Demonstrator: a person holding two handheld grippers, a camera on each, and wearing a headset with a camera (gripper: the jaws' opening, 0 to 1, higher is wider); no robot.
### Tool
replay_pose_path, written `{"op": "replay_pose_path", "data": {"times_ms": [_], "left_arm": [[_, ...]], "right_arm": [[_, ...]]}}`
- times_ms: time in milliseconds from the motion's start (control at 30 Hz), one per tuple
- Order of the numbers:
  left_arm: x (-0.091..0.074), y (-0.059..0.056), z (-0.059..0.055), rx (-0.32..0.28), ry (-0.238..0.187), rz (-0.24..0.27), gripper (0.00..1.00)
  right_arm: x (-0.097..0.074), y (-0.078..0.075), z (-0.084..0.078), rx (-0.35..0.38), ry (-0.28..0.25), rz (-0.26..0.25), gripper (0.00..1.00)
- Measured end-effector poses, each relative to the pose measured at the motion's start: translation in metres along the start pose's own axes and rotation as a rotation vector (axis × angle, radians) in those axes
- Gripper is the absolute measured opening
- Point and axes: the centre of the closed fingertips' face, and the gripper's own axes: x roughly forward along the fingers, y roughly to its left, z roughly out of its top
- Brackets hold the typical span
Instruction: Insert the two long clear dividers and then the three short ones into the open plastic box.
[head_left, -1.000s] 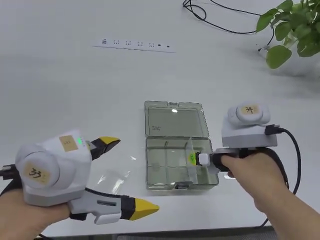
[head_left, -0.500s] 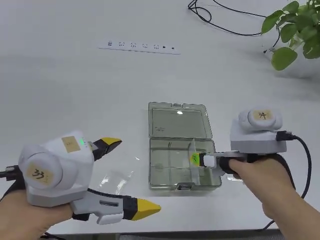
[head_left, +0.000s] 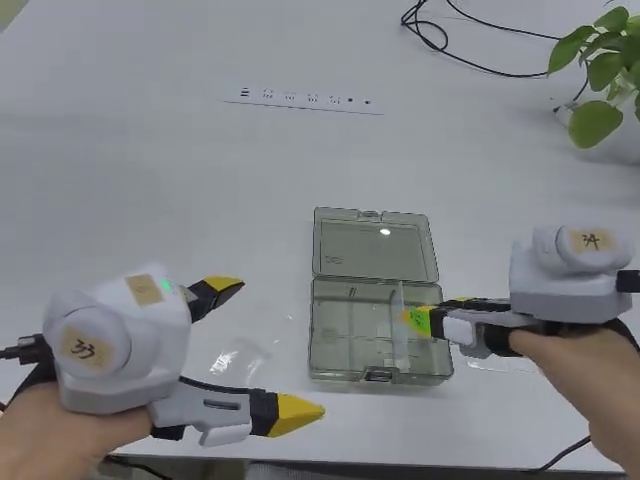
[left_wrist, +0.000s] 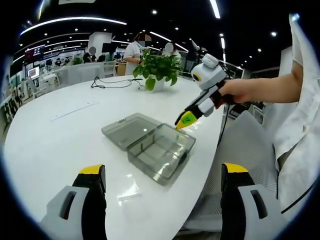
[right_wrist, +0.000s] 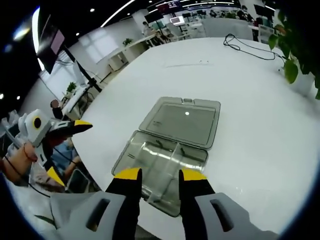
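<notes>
Box (head_left: 345, 372) sits open mid-surface (head_left: 150, 180), near the front edge. Lid (head_left: 375, 245) is hinged back flat on the far side, so the tray is reachable from front and sides.

R gripper (head_left: 420, 320) comes in from the box's right side, tips over the tray interior. In the right gripper view its jaws are drawn close w/ a narrow gap, lined up on a clear divider (right_wrist: 167, 157) standing upright in the tray. Can't tell whether they nip it or just bracket it. Approach along the divider's line makes sense for seating it in its slots (judgement). Divider count in the tray is unclear, as clear on clear is too hard to read.

L gripper (head_left: 260, 348) hangs low at front left, jaws spread wide, nothing between the pads. Faint glints on the surface there (head_left: 232, 356) are prob. spare clear dividers, so it looks staged for the next pick.

Writing: handwritten "33" sticker on the L gripper's round cap, green light lit on its body. R cap sticker reads approx "34", not sure. Power strip (head_left: 305, 97) at the far side, markings too small to read. Lid has a small mark, illegible.
</notes>
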Motion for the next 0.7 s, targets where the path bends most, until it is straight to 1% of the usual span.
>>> {"op": "replay_pose_path", "data": {"times_ms": [100, 167, 267, 333, 367, 433, 500, 533, 567, 600, 633, 700], "left_arm": [[-0.001, 0.001, -0.001, -0.002, 0.007, 0.02, 0.98], [-0.002, 0.002, 0.0, -0.018, 0.005, 0.036, 0.98], [-0.001, 0.004, -0.002, -0.026, 0.011, 0.056, 0.97], [-0.001, 0.006, -0.004, -0.038, 0.019, 0.071, 0.97], [-0.001, 0.007, -0.004, -0.043, 0.021, 0.078, 0.97], [0.0, 0.008, -0.006, -0.048, 0.025, 0.091, 0.96], [0.001, 0.01, -0.009, -0.054, 0.039, 0.108, 0.96], [0.001, 0.011, -0.012, -0.061, 0.053, 0.114, 0.96], [0.001, 0.012, -0.014, -0.066, 0.059, 0.118, 0.95], [0.001, 0.014, -0.016, -0.071, 0.065, 0.126, 0.94], [0.0, 0.016, -0.021, -0.08, 0.084, 0.142, 0.93], [0.001, 0.019, -0.026, -0.092, 0.104, 0.153, 0.89]], "right_arm": [[-0.008, 0.002, 0.003, -0.024, -0.007, 0.021, 0.34], [-0.013, 0.004, 0.004, -0.044, -0.013, 0.035, 0.35], [-0.021, 0.006, 0.005, -0.083, -0.019, 0.061, 0.39], [-0.026, 0.008, 0.007, -0.121, -0.039, 0.083, 0.41], [-0.028, 0.007, 0.006, -0.117, -0.034, 0.085, 0.42], [-0.032, 0.007, 0.009, -0.157, -0.062, 0.108, 0.45], [-0.037, 0.006, 0.007, -0.183, -0.065, 0.111, 0.47], [-0.039, 0.006, 0.007, -0.2, -0.069, 0.115, 0.48], [-0.041, 0.005, 0.006, -0.228, -0.079, 0.12, 0.48], [-0.042, 0.005, 0.004, -0.242, -0.076, 0.123, 0.5], [-0.044, 0.005, 0.003, -0.269, -0.08, 0.134, 0.51], [-0.047, 0.004, 0.0, -0.293, -0.084, 0.141, 0.54]]}}
